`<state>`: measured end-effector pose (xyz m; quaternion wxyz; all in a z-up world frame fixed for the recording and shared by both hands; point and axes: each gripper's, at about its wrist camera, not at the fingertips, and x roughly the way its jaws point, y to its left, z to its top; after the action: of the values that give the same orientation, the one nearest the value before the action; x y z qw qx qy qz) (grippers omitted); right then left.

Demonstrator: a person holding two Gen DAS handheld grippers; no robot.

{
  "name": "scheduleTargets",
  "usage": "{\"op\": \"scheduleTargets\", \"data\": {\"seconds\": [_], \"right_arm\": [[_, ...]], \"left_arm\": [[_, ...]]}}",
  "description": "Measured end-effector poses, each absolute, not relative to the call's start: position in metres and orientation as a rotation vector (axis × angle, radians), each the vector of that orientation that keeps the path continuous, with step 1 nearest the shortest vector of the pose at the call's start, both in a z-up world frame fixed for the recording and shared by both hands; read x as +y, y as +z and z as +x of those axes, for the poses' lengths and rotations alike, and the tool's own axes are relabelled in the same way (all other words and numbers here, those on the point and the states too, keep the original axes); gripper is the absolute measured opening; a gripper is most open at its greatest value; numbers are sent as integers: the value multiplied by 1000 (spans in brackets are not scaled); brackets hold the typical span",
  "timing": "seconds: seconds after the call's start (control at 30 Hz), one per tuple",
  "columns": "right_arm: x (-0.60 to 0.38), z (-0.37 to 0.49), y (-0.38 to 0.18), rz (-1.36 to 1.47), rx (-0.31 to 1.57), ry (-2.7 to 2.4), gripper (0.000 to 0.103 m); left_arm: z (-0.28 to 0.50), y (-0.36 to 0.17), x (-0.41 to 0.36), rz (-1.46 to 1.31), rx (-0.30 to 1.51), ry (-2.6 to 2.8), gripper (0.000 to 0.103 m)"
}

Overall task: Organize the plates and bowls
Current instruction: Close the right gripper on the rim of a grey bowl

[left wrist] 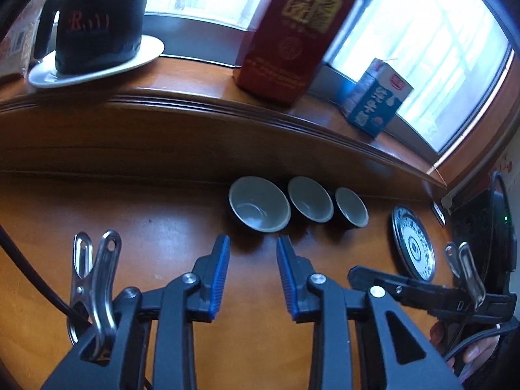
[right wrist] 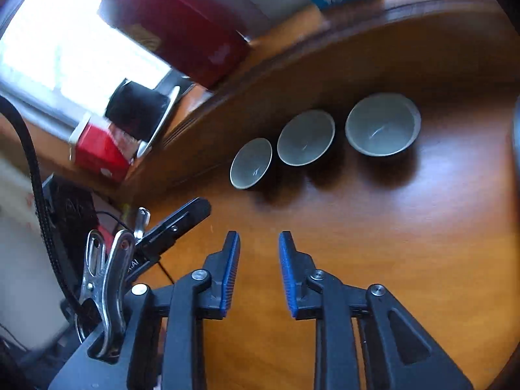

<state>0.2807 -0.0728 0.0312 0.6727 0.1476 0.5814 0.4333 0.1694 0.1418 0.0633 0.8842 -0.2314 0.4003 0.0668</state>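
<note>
Three dark bowls with pale grey insides stand in a row on the wooden table by the sill: large [left wrist: 259, 203], medium [left wrist: 310, 199], small [left wrist: 351, 207]. A blue-and-white patterned plate [left wrist: 412, 243] lies to their right. My left gripper [left wrist: 253, 243] is open and empty, just short of the large bowl. The right wrist view shows the same row: small [right wrist: 251, 163], medium [right wrist: 305, 137], large [right wrist: 383, 124]. My right gripper [right wrist: 259, 239] is open and empty above bare table, in front of the small bowl. The other gripper's black finger [right wrist: 177, 224] shows at its left.
On the wooden windowsill [left wrist: 195, 74] stand a black kettle [left wrist: 97, 19] on a white plate [left wrist: 97, 65], a red box [left wrist: 292, 35] and a blue milk carton [left wrist: 377, 97]. A black device [left wrist: 481, 227] sits at the far right. A black cable [right wrist: 35, 195] hangs at left.
</note>
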Motion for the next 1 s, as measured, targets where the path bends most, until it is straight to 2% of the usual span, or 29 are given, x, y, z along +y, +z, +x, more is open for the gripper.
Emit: {"op": "scheduleTargets", "data": {"seconds": [0.13,0.37,0.57,0.6,0.67,0.73,0.77,1.0], "right_arm": [[-50,296,16,375,1366,926,35],[-20,313,5,378,1391,887,38],[-9,320,-4,387,1387,836,39],[-7,321,-5,405,1389,850,40],[-6,321,-7,416,1379,854,36],[-5,318,-9,394,1378,851,14],[-6,316,-11,394,1392,863,12],[-24,280,-1,319,1407,937,10]], "left_arm": [[189,47,167,-528,857,146,31],[213,9,216,-865,909,-4,32],[223,9,216,-791,923,-23,31],[225,10,213,-763,932,-33,28],[235,12,204,-695,966,-45,24],[237,13,197,-673,982,-68,17],[238,15,192,-664,992,-75,15],[210,27,151,-568,1018,-59,14]]}}
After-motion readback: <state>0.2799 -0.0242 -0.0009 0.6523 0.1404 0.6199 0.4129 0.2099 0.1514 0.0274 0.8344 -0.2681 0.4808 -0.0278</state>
